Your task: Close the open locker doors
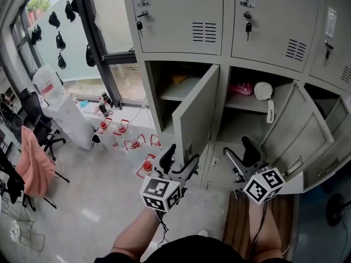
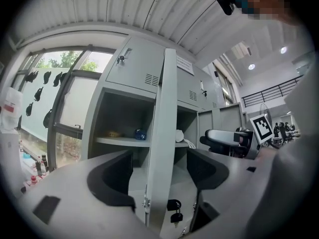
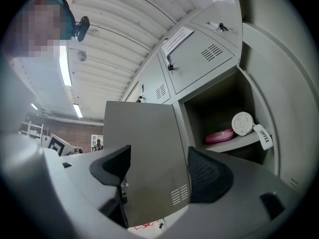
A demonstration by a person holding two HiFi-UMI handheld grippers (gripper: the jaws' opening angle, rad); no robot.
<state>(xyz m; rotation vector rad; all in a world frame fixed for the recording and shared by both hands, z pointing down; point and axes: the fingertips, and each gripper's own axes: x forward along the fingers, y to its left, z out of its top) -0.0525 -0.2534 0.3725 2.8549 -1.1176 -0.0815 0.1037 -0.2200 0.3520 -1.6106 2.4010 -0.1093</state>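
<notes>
We faced the grey lockers, whose middle row stood open. One door swung out before us, and another hung open at the right. Our left gripper had its jaws apart, with the first door's edge showing between them. Our right gripper was likewise spread, gripping nothing. Keys dangled from the door.
</notes>
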